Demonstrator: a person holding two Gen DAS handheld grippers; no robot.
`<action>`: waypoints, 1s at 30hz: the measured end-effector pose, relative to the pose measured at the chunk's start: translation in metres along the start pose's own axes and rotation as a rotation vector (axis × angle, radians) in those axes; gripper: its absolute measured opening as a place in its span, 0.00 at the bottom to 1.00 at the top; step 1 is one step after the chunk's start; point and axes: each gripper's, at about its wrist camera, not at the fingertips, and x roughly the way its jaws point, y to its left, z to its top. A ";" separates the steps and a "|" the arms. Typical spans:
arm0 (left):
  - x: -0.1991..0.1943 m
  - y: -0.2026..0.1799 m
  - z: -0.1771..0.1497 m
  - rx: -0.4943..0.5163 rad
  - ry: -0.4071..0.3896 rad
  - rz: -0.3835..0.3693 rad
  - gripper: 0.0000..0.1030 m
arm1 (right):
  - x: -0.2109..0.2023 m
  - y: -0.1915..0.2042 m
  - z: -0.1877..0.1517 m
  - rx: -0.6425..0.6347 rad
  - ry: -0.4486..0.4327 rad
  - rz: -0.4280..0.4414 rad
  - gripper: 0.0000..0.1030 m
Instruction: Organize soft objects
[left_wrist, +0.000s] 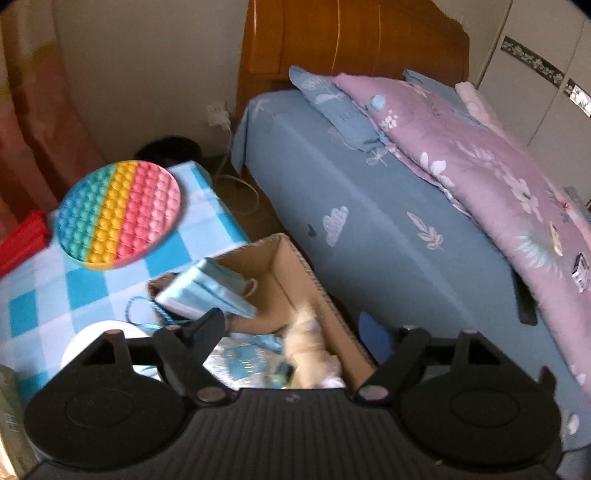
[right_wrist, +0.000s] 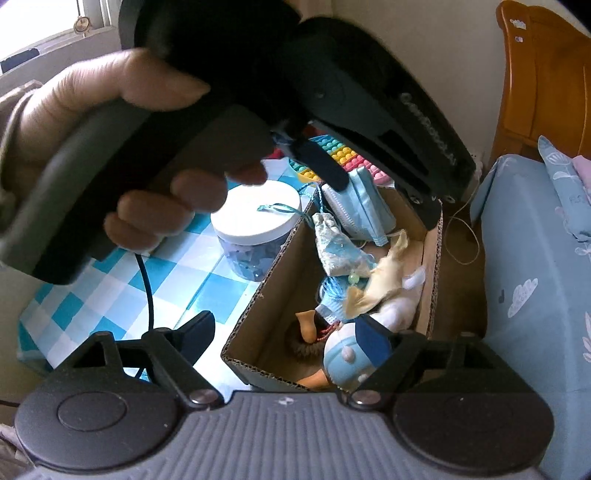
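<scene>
Since everything to be sorted here is cloth, stuffing or thin paper-like fabric, it should weigh little, give under the pads and be hard to break; the risk I judge is slipping or snagging rather than damage. With the cardboard box (right_wrist: 255, 295) as landmark: inside it lie a cream plush toy (right_wrist: 376, 284), a pale blue sachet pouch (right_wrist: 332, 251) with beads and a tassel, and a round blue-and-white stuffed doll (right_wrist: 351, 358) at the near end. Leaning on the box's far rim is a stack of blue face masks (left_wrist: 199, 291), half in, half out; I cannot tell whether it rests stably. A mask stack is best pinched across its thick middle, not by the ear loops, and the plush by its body, where the filling gives the pads something to bite.

Beside the box, on the blue checked cloth (left_wrist: 44, 295), stand a white-lidded jar (right_wrist: 255, 210) of small blue bits and, farther off, a rainbow pop-bubble disc (left_wrist: 120, 214). Beyond the box is the bed (left_wrist: 369, 206).

Above the box, the left gripper (left_wrist: 299, 325) is released, jaws spread with nothing between the pads. At the box's near end the right gripper (right_wrist: 295, 332) is likewise released, its right finger just beside the doll, not pressing it.
</scene>
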 end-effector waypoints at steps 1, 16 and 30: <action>-0.007 0.001 -0.003 0.005 -0.015 0.005 0.78 | -0.001 0.001 0.000 -0.001 0.000 -0.001 0.86; -0.130 0.026 -0.120 -0.022 -0.291 0.385 0.99 | -0.012 0.040 -0.013 0.061 0.055 -0.236 1.00; -0.136 0.036 -0.182 -0.120 -0.135 0.402 0.99 | -0.029 0.068 -0.021 0.293 0.066 -0.411 1.00</action>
